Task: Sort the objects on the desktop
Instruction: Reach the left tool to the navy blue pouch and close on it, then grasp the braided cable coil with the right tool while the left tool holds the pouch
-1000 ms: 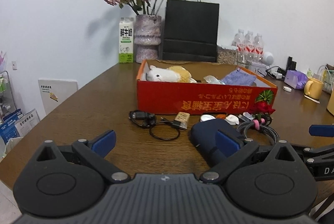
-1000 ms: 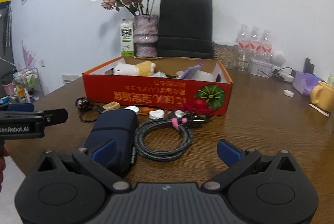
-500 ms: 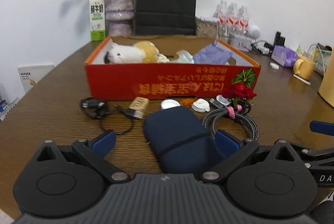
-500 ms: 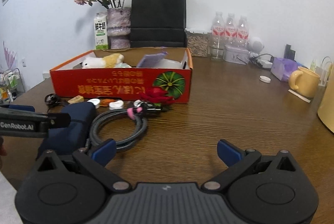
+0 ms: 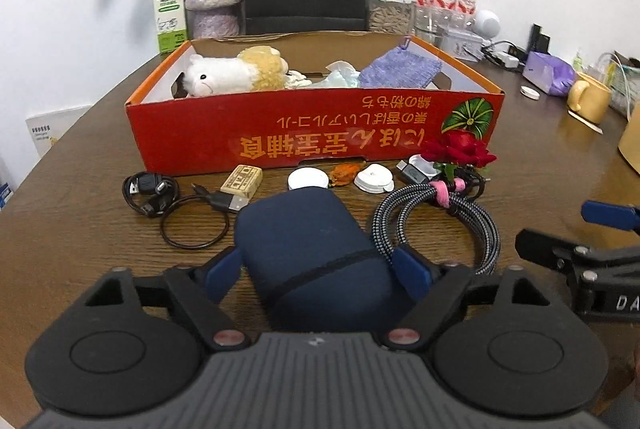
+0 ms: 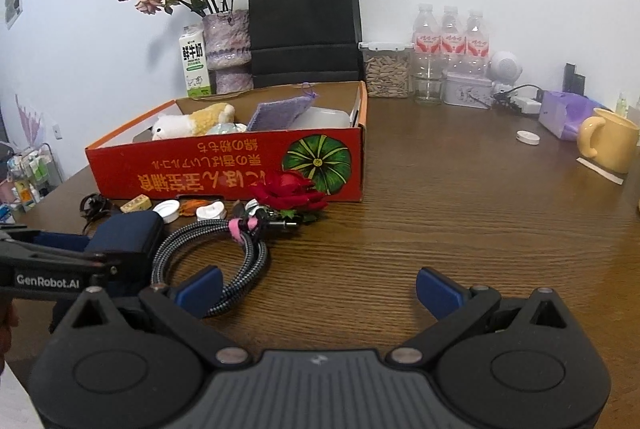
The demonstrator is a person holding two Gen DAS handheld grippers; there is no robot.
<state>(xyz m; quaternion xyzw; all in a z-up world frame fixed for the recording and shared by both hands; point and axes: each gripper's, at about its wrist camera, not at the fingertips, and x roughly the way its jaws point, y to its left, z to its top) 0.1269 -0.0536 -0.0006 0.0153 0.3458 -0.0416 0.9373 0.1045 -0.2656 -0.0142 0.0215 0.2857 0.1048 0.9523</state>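
A navy blue case (image 5: pixel 308 241) lies on the wooden table in front of the red cardboard box (image 5: pixel 312 125). My left gripper (image 5: pixel 318 267) is open with a finger on each side of the case. A braided cable coil (image 5: pixel 440 213) with a pink tie lies right of the case, next to a red rose (image 5: pixel 460 147). My right gripper (image 6: pixel 318 289) is open and empty over bare table, its left finger (image 6: pixel 200 289) above the cable coil (image 6: pixel 224 253). The case (image 6: pixel 128 233) shows at the left of that view, partly hidden by the left gripper.
Before the box lie a black cable (image 5: pixel 168 197), a small tan box (image 5: pixel 242 181), white caps (image 5: pixel 308 179) and an orange scrap. The box holds a plush toy (image 5: pixel 228 71) and a purple cloth (image 5: pixel 400 71). A yellow mug (image 6: pixel 608 139), bottles (image 6: pixel 450 45), vase and black bag (image 6: pixel 304 25) stand behind.
My left gripper moved forward and right so its fingers now straddle the navy case. My right gripper shifted right, with the cable coil now at its left finger.
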